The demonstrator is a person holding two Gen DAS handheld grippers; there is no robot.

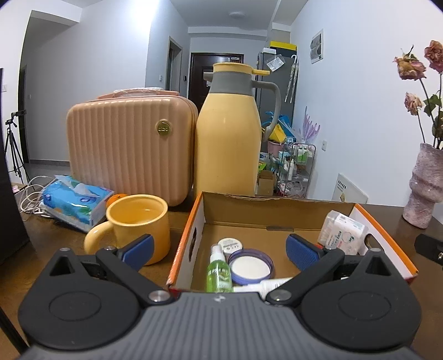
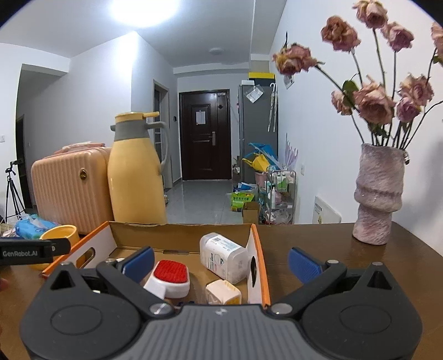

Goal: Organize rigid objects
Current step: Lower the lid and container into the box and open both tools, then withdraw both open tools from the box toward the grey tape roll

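Tools level and spread wide, empty: left tool (image 1: 218, 249) over cardboard box (image 1: 277, 214), mug (image 1: 138, 224) at 9 o'clock; right tool (image 2: 220, 261) straddling box wall.

Both views are evenly and brightly lit from above. In the right wrist view a ceiling light (image 2: 144, 11) blows out to white glare. Fisheye lenses bend the walls and darken the corners. The yellow mug (image 1: 138, 224) looks slightly soft; shadows on the bench (image 2: 318, 243) are faint.
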